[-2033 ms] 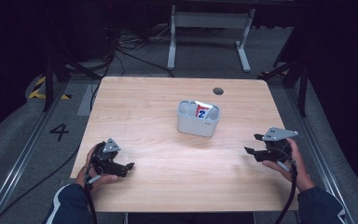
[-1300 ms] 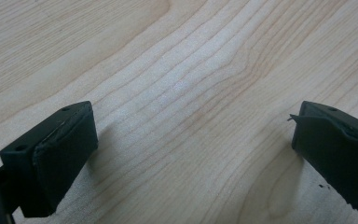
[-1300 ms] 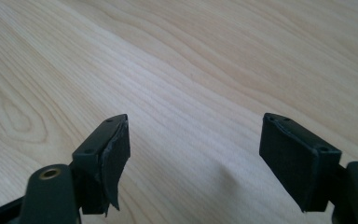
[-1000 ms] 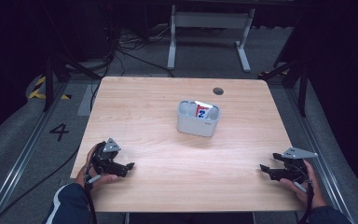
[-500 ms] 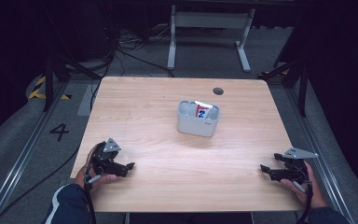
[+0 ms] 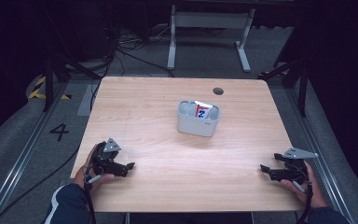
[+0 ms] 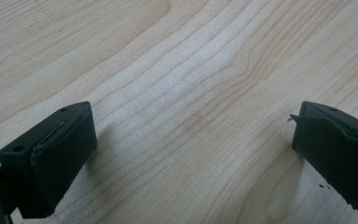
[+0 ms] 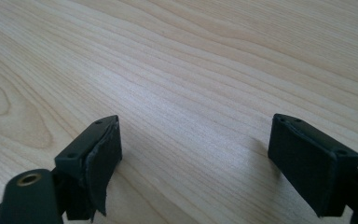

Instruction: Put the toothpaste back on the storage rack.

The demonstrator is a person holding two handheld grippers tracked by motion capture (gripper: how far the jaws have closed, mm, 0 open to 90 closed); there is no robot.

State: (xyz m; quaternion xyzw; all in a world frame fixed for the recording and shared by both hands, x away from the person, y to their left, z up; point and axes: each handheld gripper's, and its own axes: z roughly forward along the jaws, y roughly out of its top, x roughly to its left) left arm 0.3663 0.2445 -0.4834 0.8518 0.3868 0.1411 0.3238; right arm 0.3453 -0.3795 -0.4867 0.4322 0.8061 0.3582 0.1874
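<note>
While both grippers, left gripper [image 6: 129, 165] and right gripper [image 6: 263, 168], rest spread and empty at the table's [image 6: 144, 107] near corners, I judge the caddy [image 6: 198, 123] loaded, work finished.

- We take this for a lab or test bay: a lone wooden table [image 6: 135, 112] stands on grey carpet.
- Left of the table, a floor rail [image 6: 21, 161] runs past a painted number 4 [image 6: 59, 131] and yellow-black hazard tape [image 6: 39, 86].
- Beyond the table, loose cables [image 6: 130, 44] (a dark tangle) and a grey metal stand [image 6: 209, 28].
</note>
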